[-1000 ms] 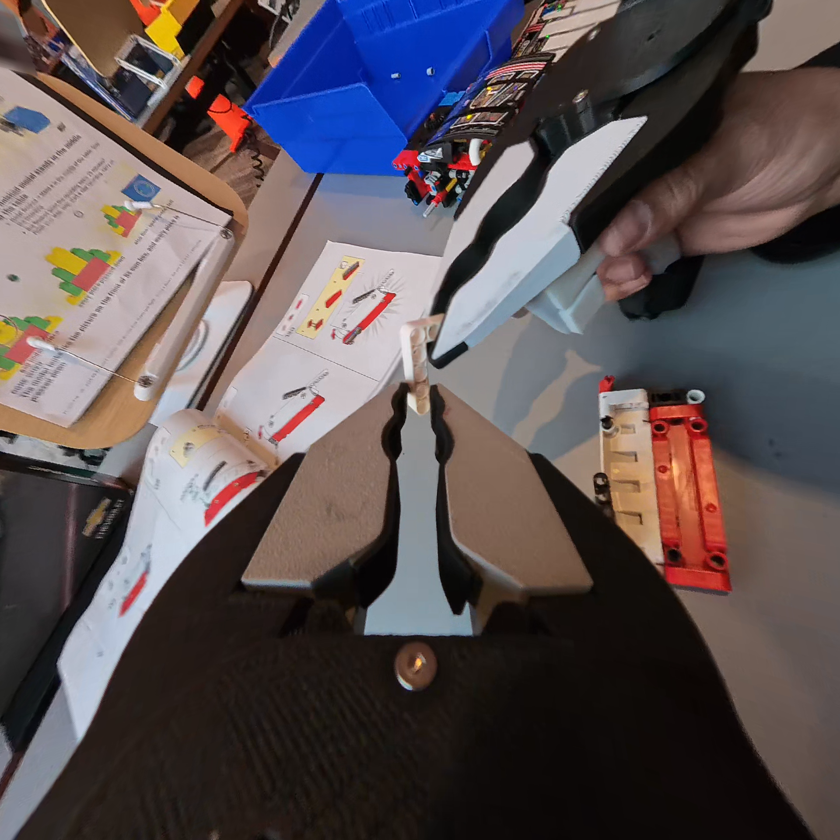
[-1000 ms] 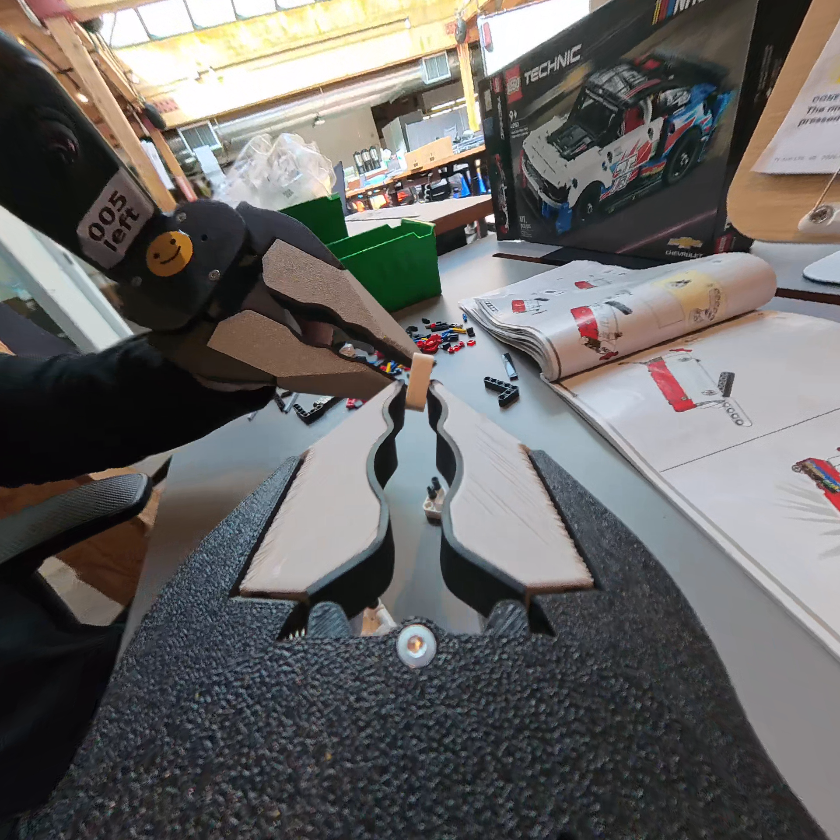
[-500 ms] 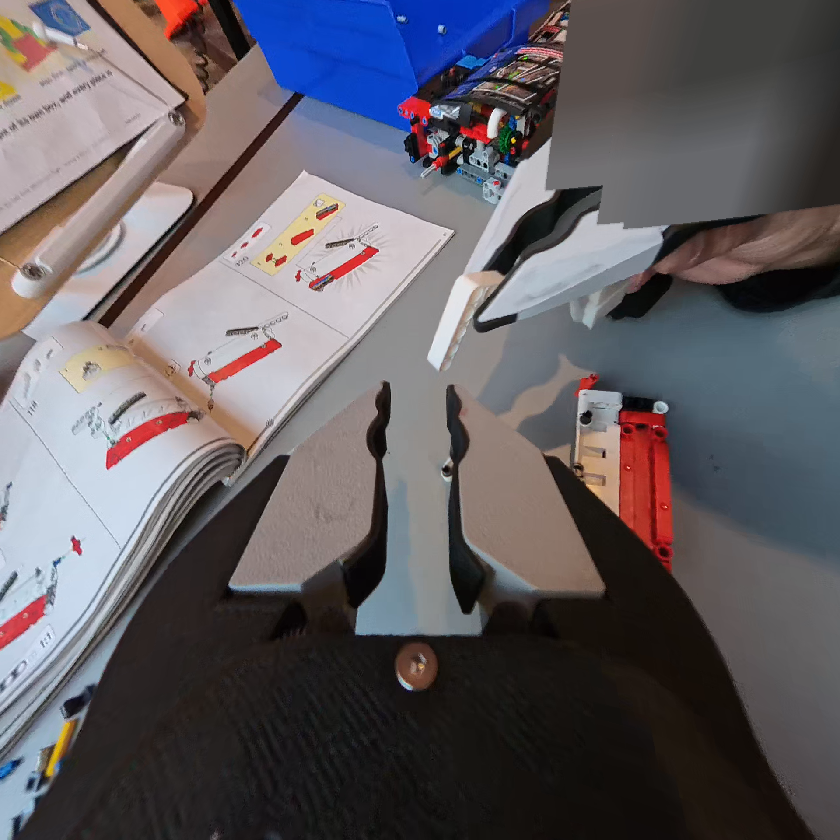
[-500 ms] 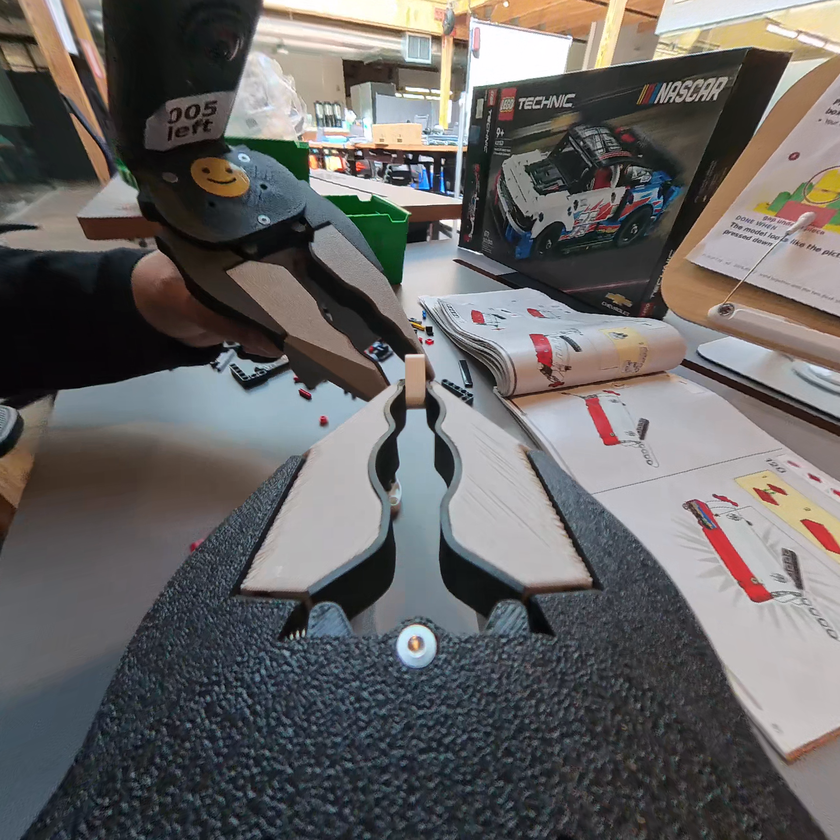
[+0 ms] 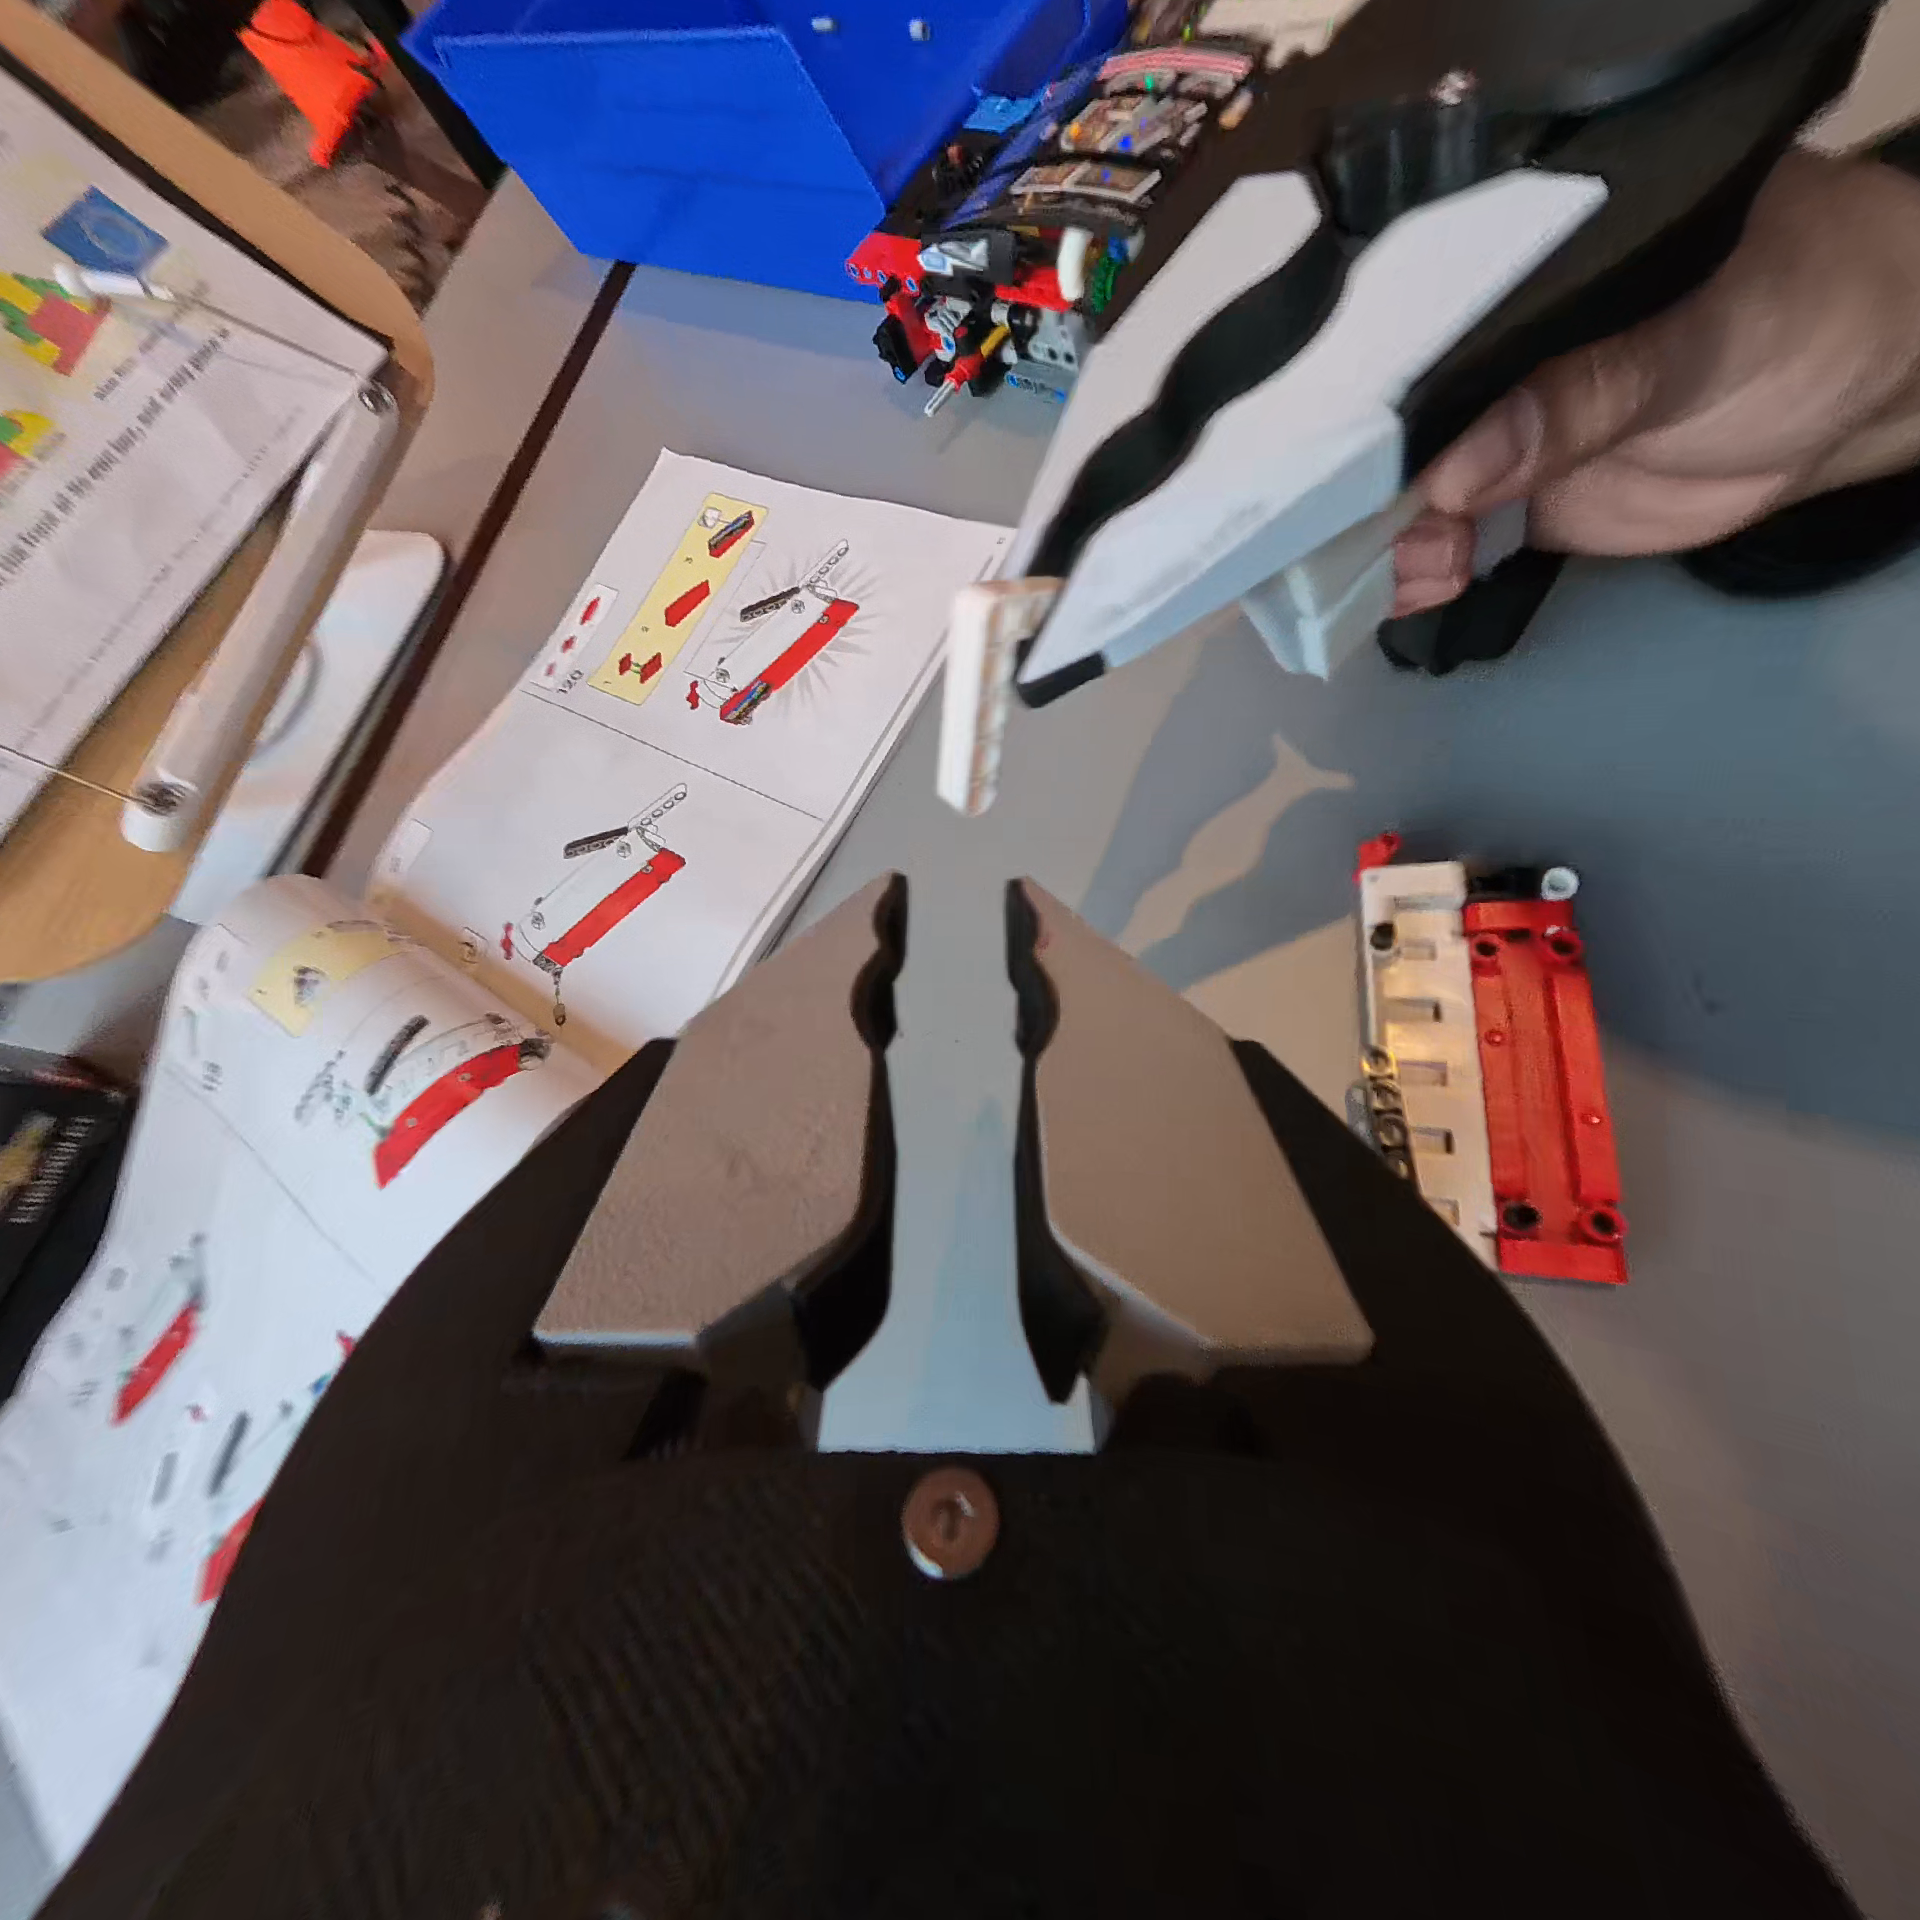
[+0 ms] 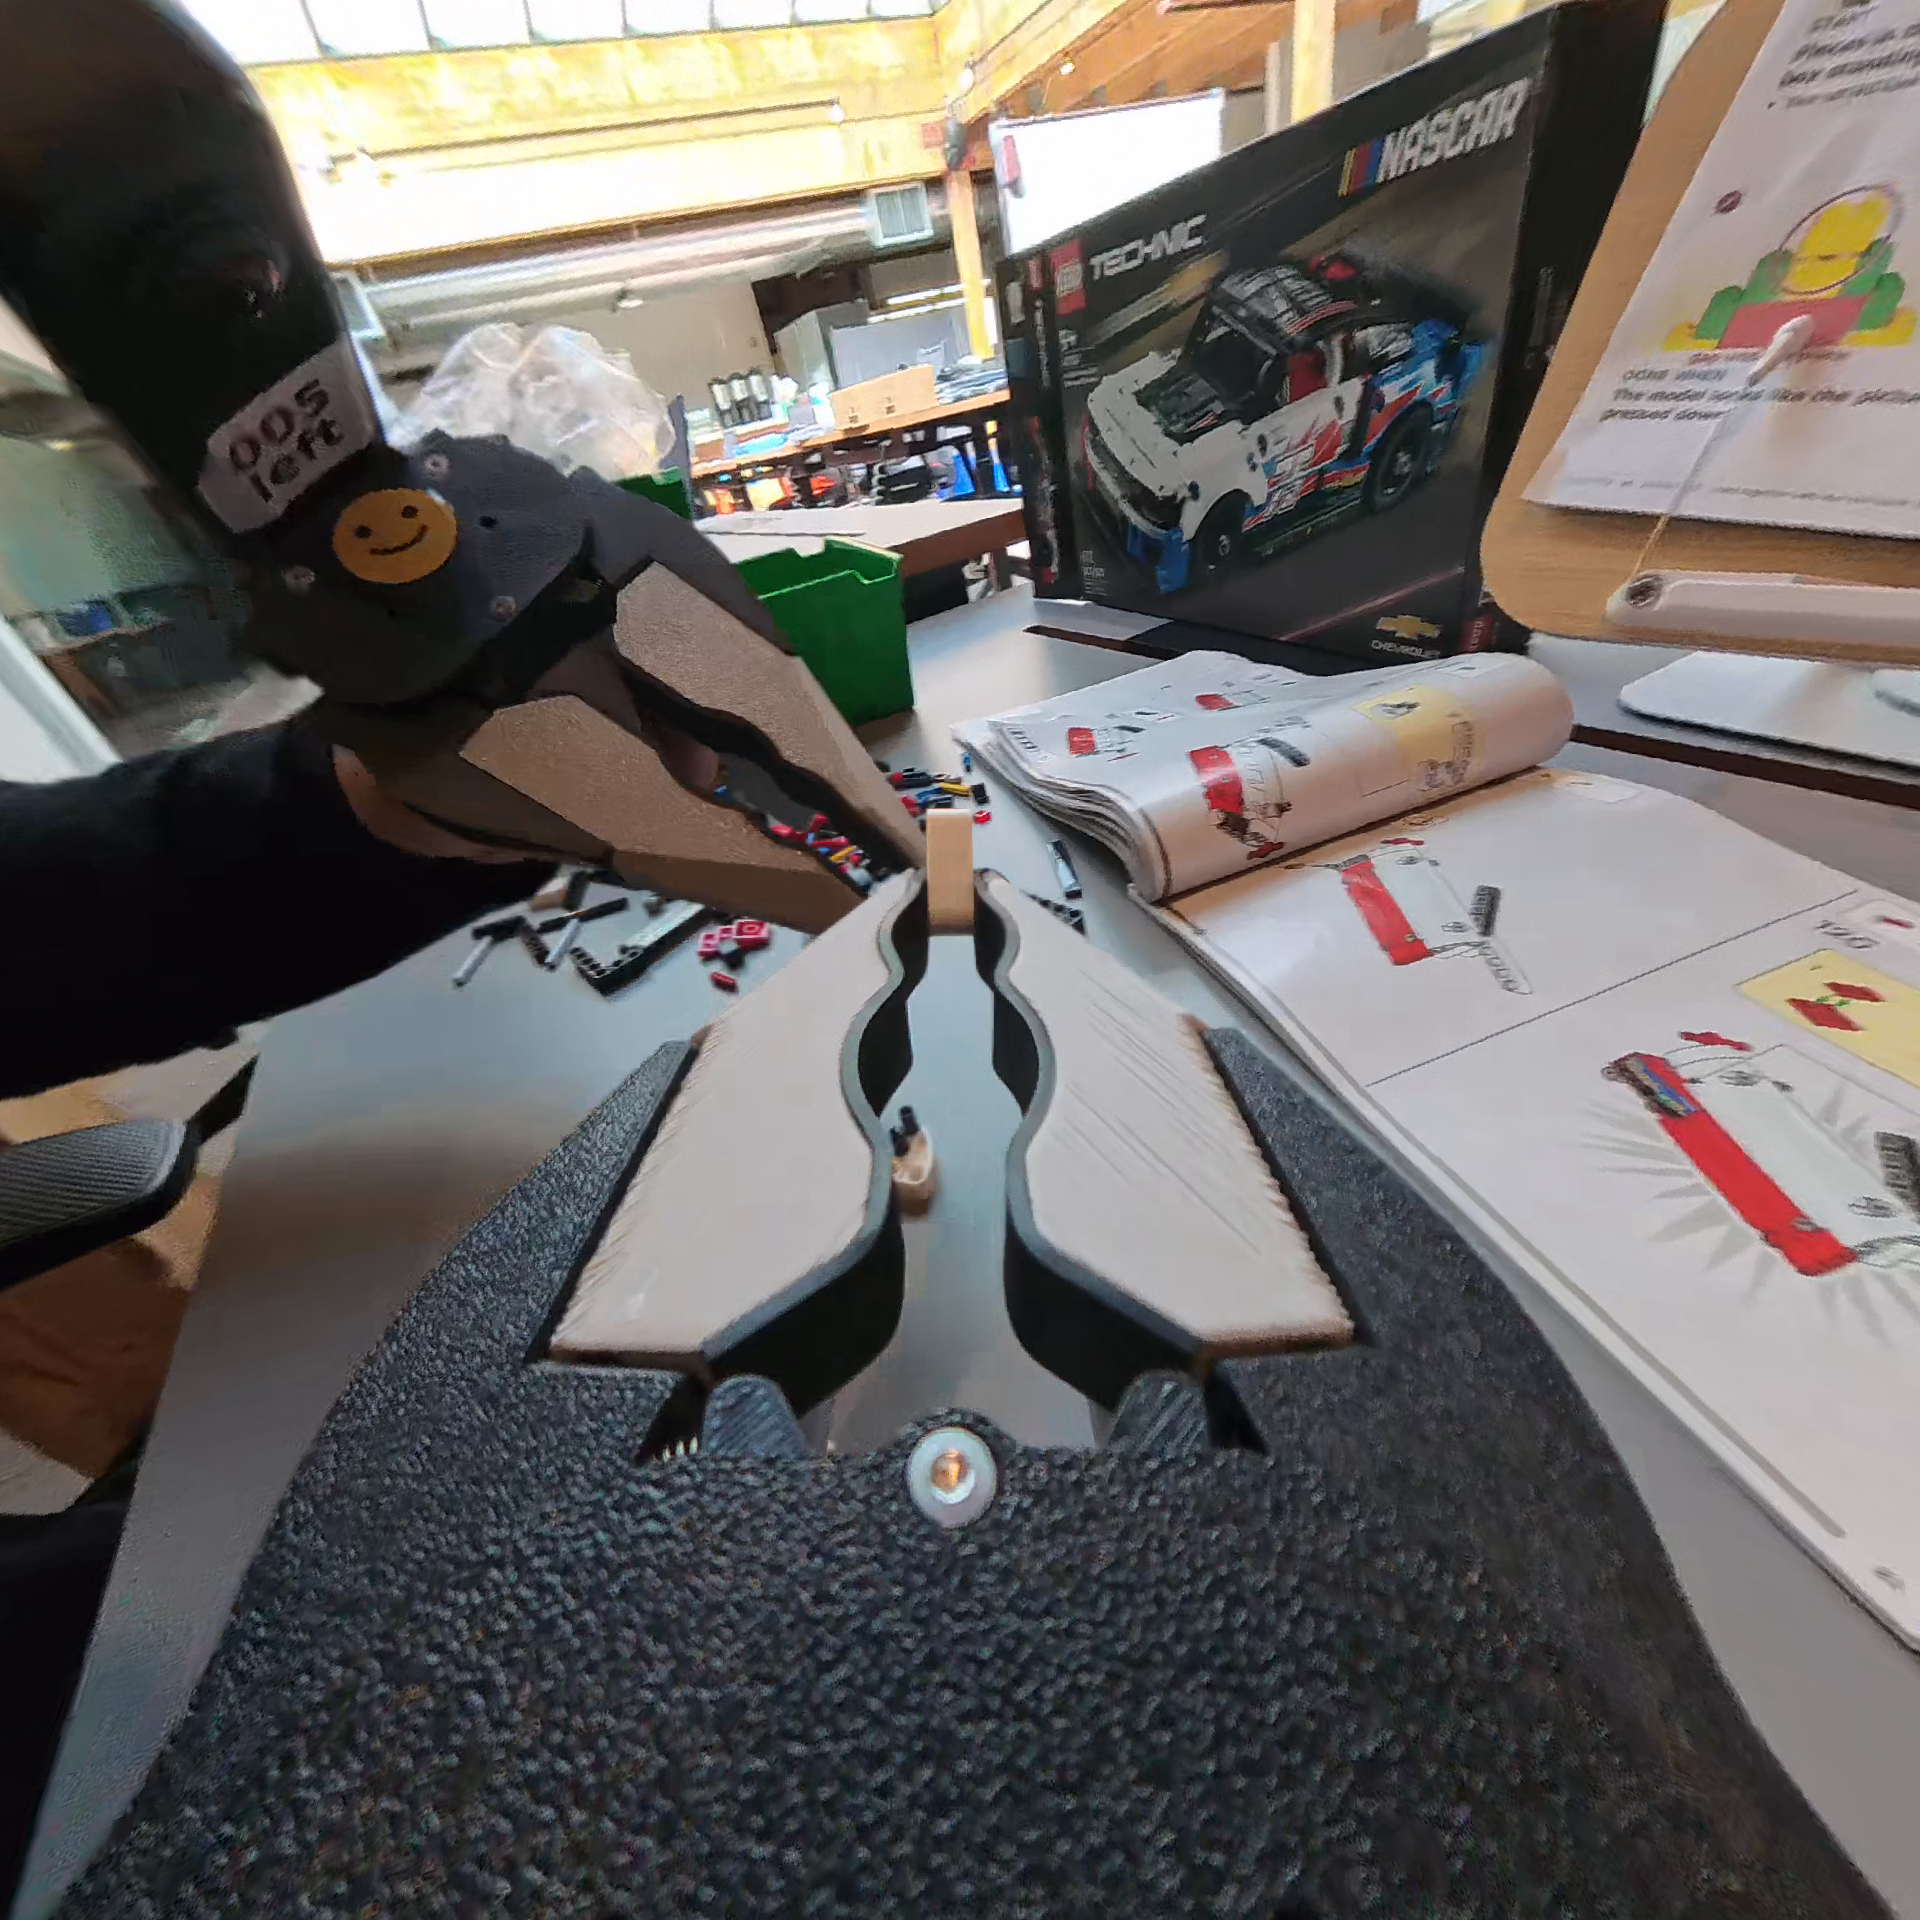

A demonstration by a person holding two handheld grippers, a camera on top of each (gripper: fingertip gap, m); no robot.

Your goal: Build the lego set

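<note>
Booklet (image 5: 260,1195) near pages blurred (cut off left).

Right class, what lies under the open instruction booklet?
The booklet rests on the grey table. Its pages cover whatever else sits beneath, so nothing more can be seen.

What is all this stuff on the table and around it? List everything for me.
White lego beam: one, held at the right gripper's tips.
Red and white lego panel assembly: one, on the grey table, right side.
Open instruction booklet: one, white pages, table's left.
Half-built lego car: one, multicoloured, by the blue plastic bin.
Loose small lego pieces: many, black and red, scattered.
Green plastic bin: one, far back.
Lego set box: one, black, standing.
Wooden stand with printed sheet: one, left edge.
Left gripper: fingers open, empty.
Right gripper: fingers shut on the beam.
Person's hand: one, holding the right gripper.
</note>
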